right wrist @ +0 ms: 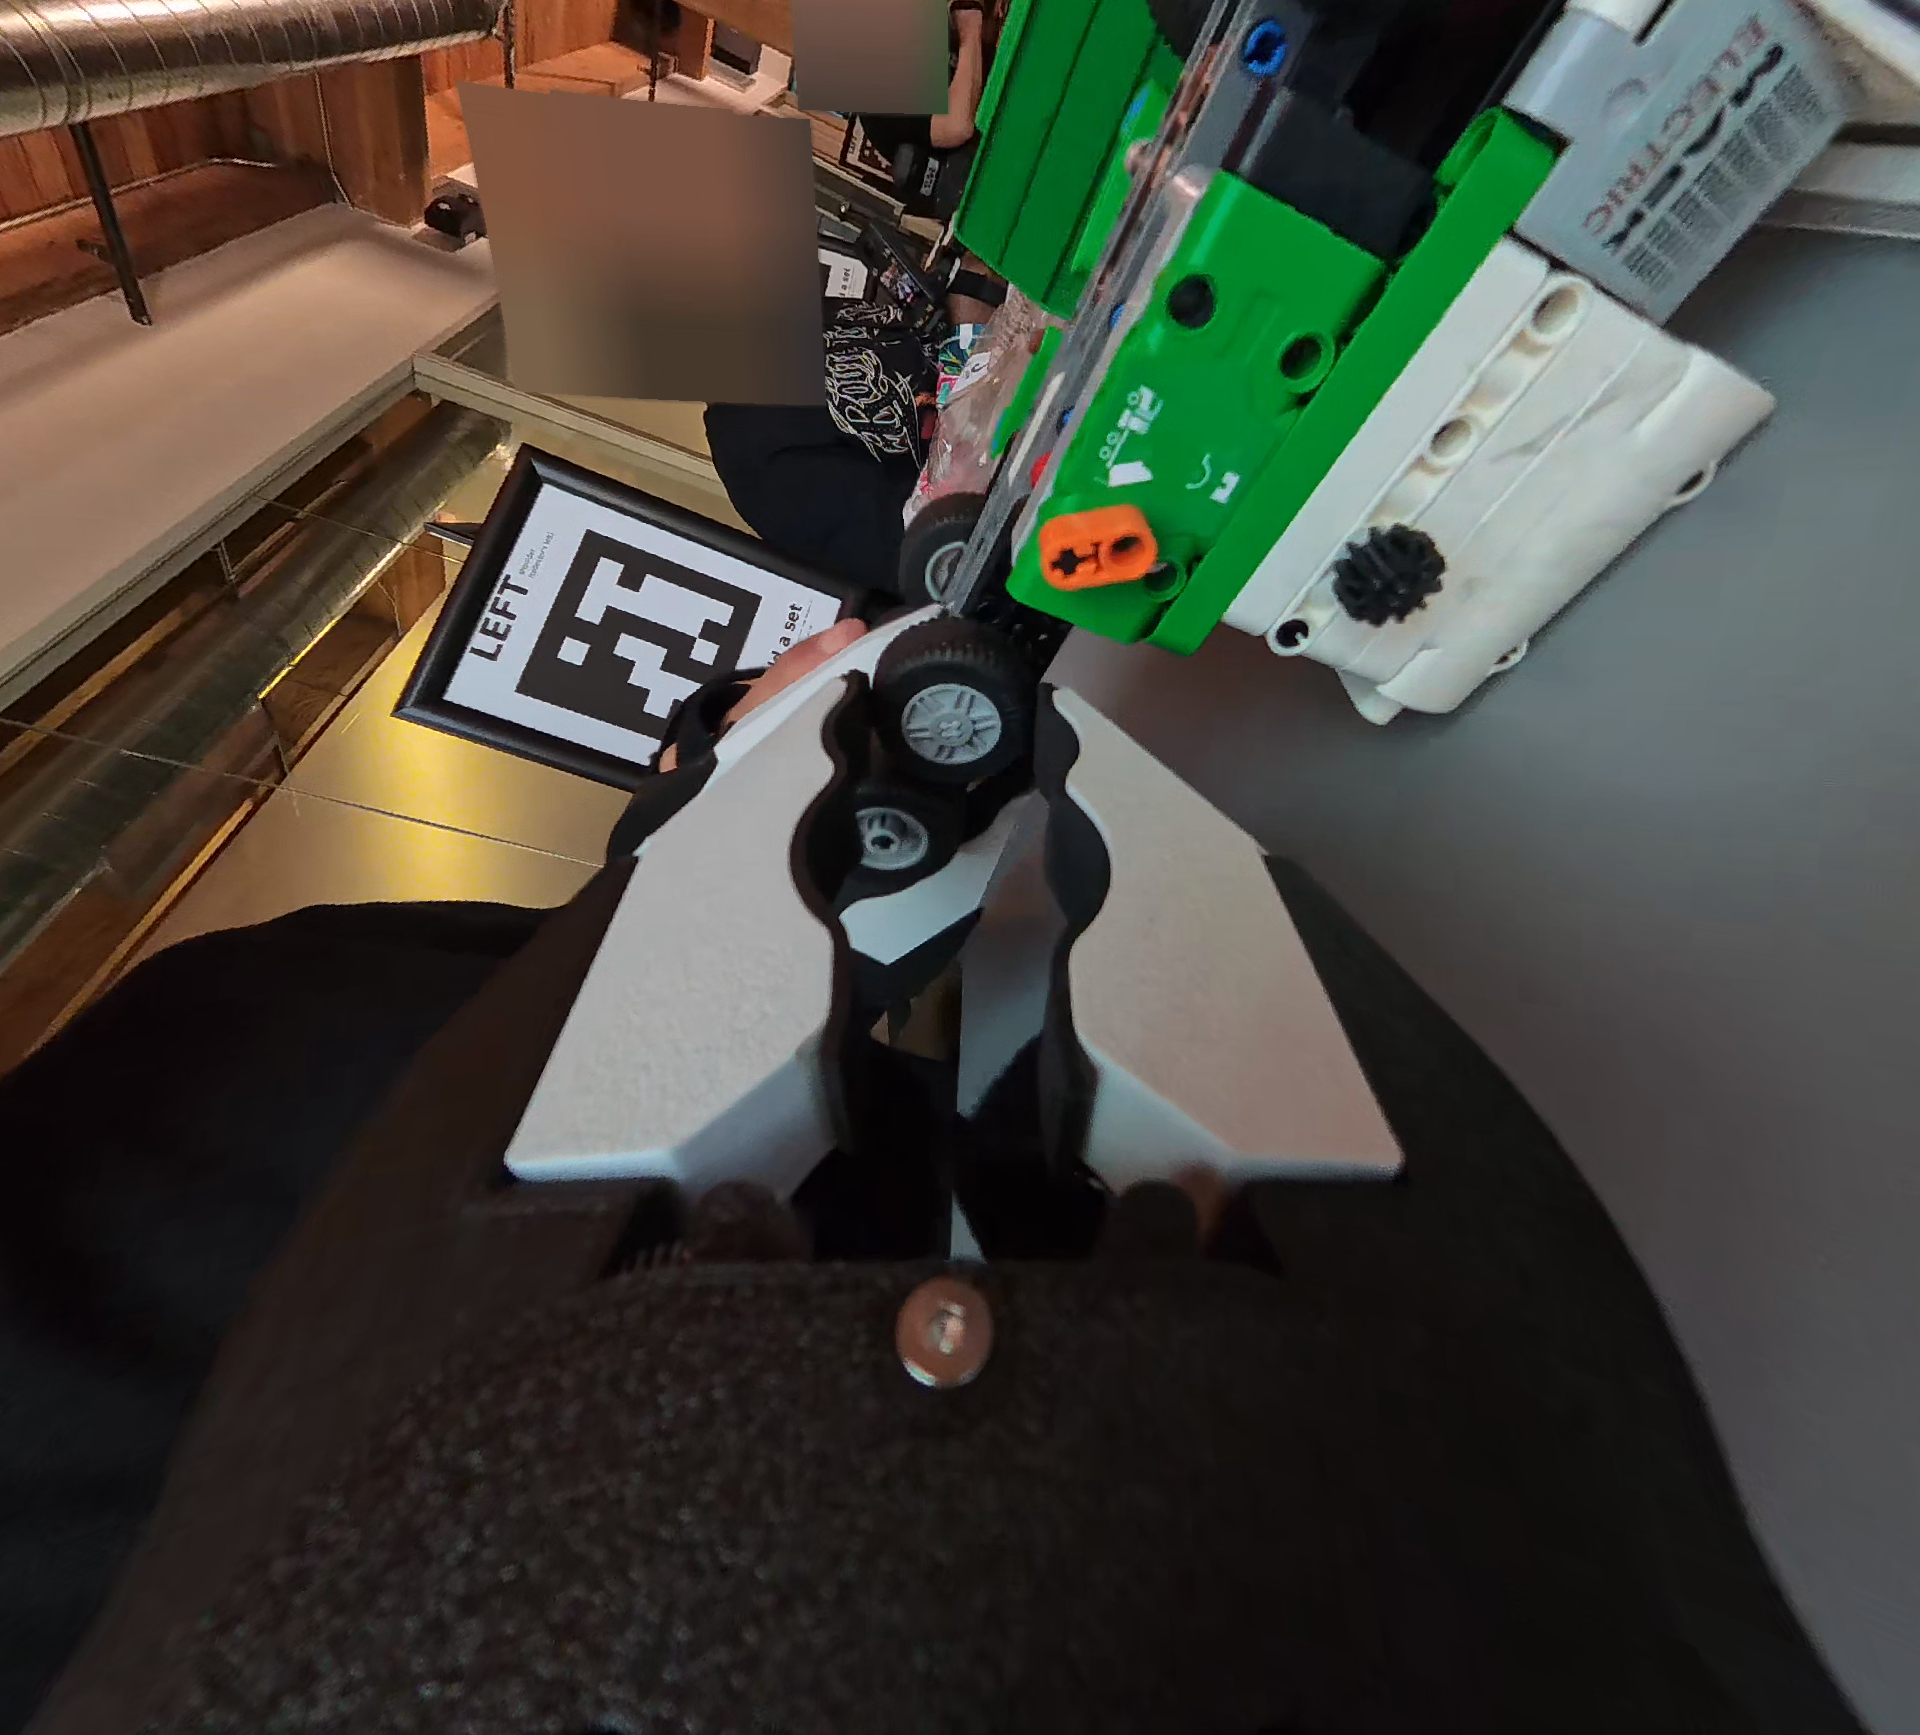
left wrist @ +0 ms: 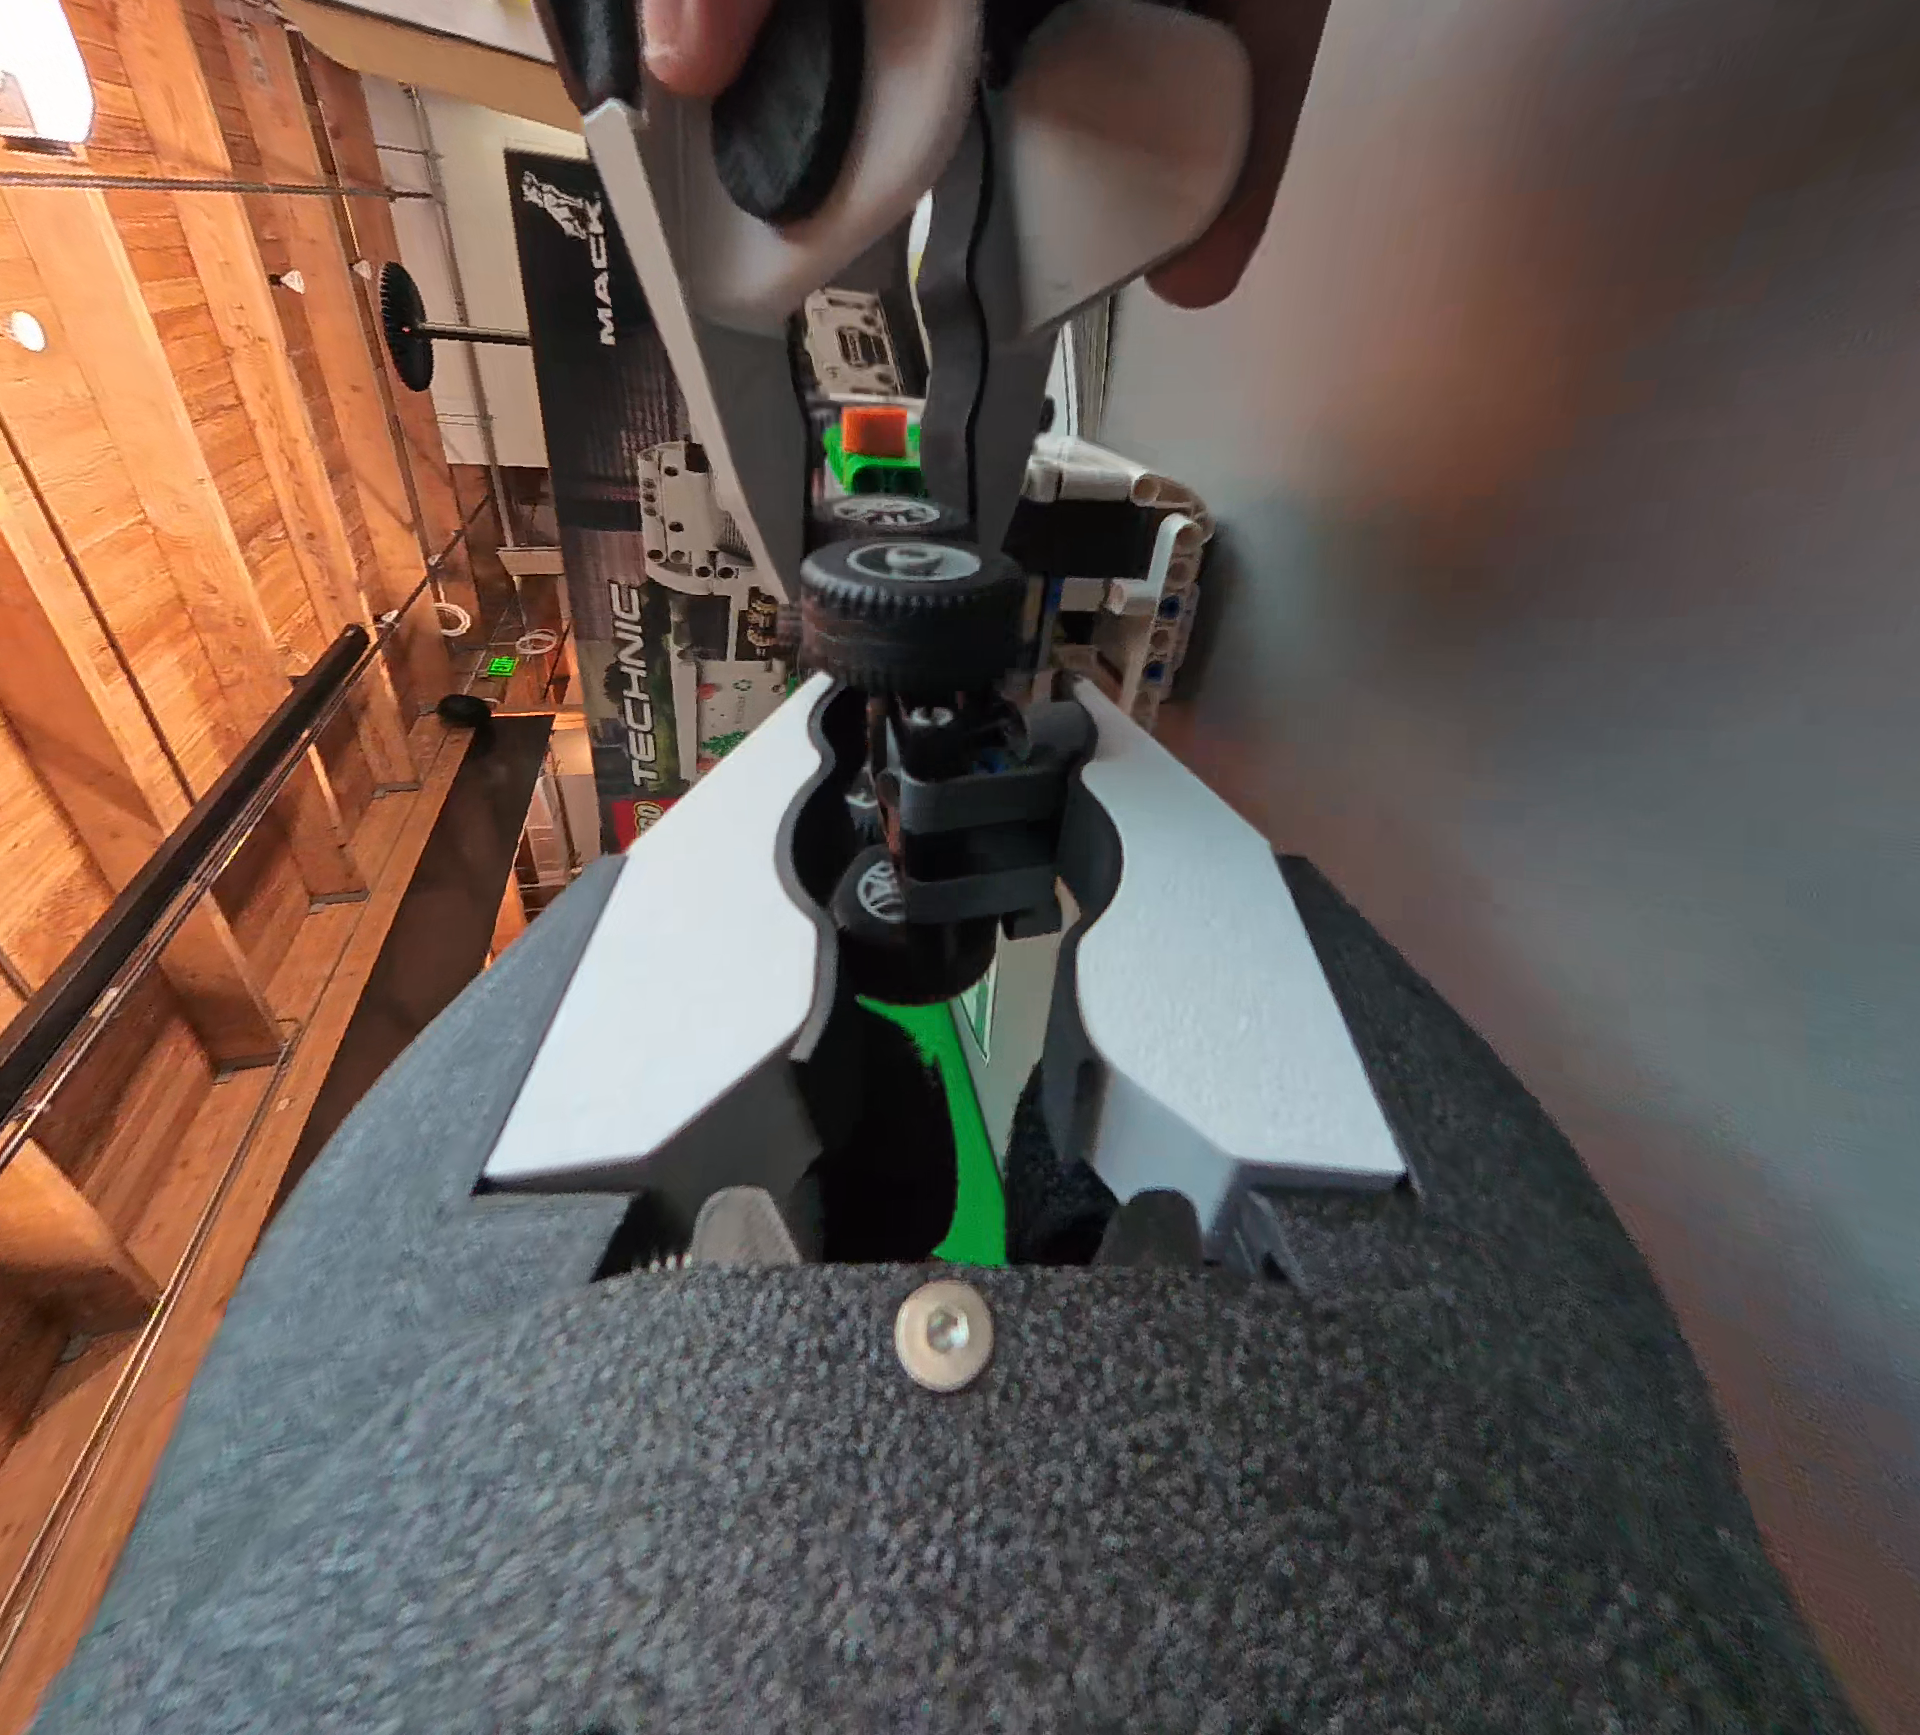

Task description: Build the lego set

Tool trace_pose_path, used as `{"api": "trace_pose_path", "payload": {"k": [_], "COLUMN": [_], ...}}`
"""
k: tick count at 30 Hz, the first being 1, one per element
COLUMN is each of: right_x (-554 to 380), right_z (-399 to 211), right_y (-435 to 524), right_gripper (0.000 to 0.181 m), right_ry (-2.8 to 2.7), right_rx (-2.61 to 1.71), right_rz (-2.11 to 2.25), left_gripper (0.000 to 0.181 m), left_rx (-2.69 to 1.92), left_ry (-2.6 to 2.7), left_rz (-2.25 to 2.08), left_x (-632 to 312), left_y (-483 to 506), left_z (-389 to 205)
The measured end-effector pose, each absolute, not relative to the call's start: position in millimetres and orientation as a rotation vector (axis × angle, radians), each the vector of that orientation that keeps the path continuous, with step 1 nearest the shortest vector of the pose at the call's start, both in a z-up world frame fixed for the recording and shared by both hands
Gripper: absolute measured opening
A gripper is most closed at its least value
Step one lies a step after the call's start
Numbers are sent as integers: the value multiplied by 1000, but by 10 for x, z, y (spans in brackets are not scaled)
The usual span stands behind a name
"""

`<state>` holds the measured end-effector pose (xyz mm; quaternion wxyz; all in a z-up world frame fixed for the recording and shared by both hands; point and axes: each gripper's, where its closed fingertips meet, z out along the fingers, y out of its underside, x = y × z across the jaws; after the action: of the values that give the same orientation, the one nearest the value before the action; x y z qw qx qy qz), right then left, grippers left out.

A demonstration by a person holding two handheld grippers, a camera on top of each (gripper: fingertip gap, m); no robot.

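Left gripper (left wrist: 951, 698): white fingers with black wavy pads, clamped on a black wheel-and-axle assembly (left wrist: 971, 812) that sits between the pads; a small black tyre with a grey hub (left wrist: 912, 610) stands at the fingertips, a second small wheel (left wrist: 883, 896) lower in the gap. Right gripper (left wrist: 971, 511), seen opposite in the left wrist view: tips pressed together, touching the top of the grey-hub tyre; held by a person's hand (left wrist: 1226, 127) whose fingers wrap the white finger grips. In the right wrist view, the right gripper (right wrist: 940, 698) has a small tyre (right wrist: 951, 698) lying between its fingertips, with another small wheel (right wrist: 894, 838) just behind it; whether the pads actually press that tyre cannot be told. Lego truck (right wrist: 1299, 355): green body, white cab panels, large black tyres, orange connector (right wrist: 1096, 553) at the near corner, black gear (right wrist: 1387, 573) on the white side; lies tilted on the grey table (right wrist: 1558, 958), its near end touching the wheel at the right gripper's tips. Background: black set box (left wrist: 623, 542) standing upright, framed marker card (right wrist: 623, 625), silver duct (right wrist: 239, 23), wooden walls.
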<state>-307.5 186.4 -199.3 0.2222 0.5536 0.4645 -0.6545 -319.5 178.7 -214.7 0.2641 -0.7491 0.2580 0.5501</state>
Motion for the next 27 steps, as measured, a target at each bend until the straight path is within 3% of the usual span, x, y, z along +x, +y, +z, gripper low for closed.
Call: {"api": "trace_pose_path", "payload": {"k": [7, 12, 15, 19, 23, 27], "right_x": [-2972, -2923, -2910, -2883, -2875, -2873], "right_z": [-1959, -2034, -2031, -2031, -2032, -2039], "right_y": [1954, 1953, 1972, 1968, 1908, 1782], "right_gripper": [30, 30, 35, 30, 29, 30], "right_ry": [1207, 1220, 1233, 1249, 1212, 1186], "right_rx": [1522, 1545, 1548, 1553, 1587, 1621], "right_rz": [-1808, -1808, -1814, -1826, -1869, -1906], "left_gripper": [31, 48, 57, 59, 62, 73], "left_rx": [-1982, -2079, -2130, -2064, -1698, -1414], "left_ry": [750, 813, 693, 12, -708, -997], "left_rz": [1505, 1328, 960, 338, -292, -634], "left_x": [-3111, -2930, -2670, -2758, -2786, -2708], "left_y": [1867, 1815, 1733, 1543, 1332, 1392], "left_z": [-2089, -2226, -2204, -1904, -1871, -2055]}}
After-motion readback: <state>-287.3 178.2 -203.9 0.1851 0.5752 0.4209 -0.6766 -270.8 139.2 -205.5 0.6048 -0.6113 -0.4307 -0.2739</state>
